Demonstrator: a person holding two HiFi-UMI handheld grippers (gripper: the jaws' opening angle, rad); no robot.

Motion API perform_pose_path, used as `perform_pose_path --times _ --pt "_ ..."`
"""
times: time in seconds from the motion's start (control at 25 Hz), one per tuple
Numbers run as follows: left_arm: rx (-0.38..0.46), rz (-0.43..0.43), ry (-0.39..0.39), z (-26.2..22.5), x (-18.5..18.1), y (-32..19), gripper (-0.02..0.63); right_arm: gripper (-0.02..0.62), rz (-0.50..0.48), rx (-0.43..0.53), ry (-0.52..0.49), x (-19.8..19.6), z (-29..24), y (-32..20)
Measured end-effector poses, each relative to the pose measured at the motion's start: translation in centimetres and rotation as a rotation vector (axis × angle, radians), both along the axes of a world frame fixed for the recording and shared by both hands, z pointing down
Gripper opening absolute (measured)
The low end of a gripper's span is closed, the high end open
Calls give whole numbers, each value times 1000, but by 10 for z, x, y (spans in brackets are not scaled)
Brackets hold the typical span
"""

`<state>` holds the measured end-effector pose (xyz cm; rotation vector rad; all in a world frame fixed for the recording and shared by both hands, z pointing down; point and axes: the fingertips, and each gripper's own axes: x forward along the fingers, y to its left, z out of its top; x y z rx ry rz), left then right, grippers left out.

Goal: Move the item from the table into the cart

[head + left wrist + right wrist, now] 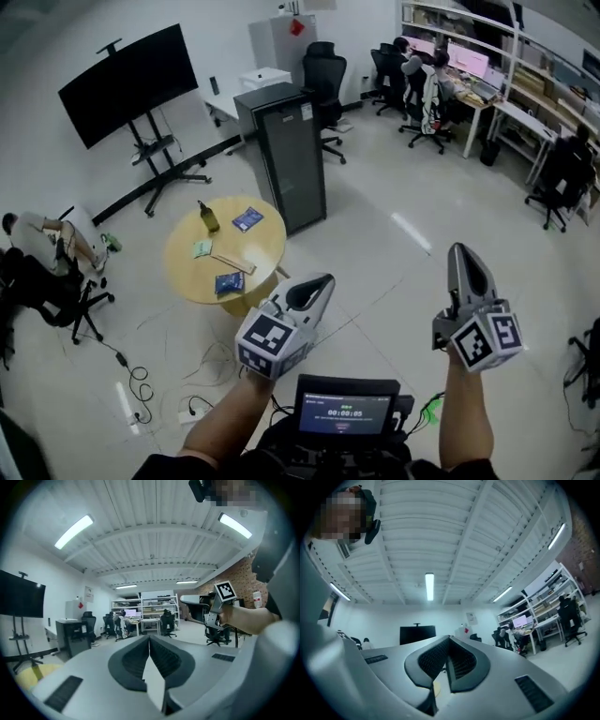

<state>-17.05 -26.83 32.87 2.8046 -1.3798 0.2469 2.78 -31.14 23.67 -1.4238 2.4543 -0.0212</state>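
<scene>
Items to move lie on round yellow table (pixel 183 267), well ahead and to left of person: dark bottle (pixel 208 217) upright near far edge; blue packet (pixel 247 218) beside it; second blue packet (pixel 229 282) at near edge; pale green packet (pixel 202 248) between; cannot tell which is meant; no cart in any view. Left gripper (pixel 319 286) and right gripper (pixel 464 258) over open floor, well apart from table; both pairs of jaws pressed together, nothing between; probably carried closed because reach not yet begun.
</scene>
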Motion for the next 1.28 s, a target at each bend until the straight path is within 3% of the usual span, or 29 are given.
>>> perform_pose_path --times 0.16,0.32,0.64,0.8,0.92,1.28 --pt "-12 -160 9 19 -139 -40 21 0 -157 -10 36 -146 18 -64" --pt "-31 -344 32 25 -247 -78 21 0 -305 -48 72 -253 33 -123" --pt "10 -697 55 11 -390 -162 66 0 -559 -40 126 -386 47 -268" --pt "31 -914 99 5 -467 -187 66 0 -594 -13 133 -444 42 -334" --pt "24 -961 123 11 -523 -200 89 31 -650 -39 147 -508 51 -362" --pt "22 -1034 179 43 -712 -239 133 31 -762 -61 261 -717 85 -412"
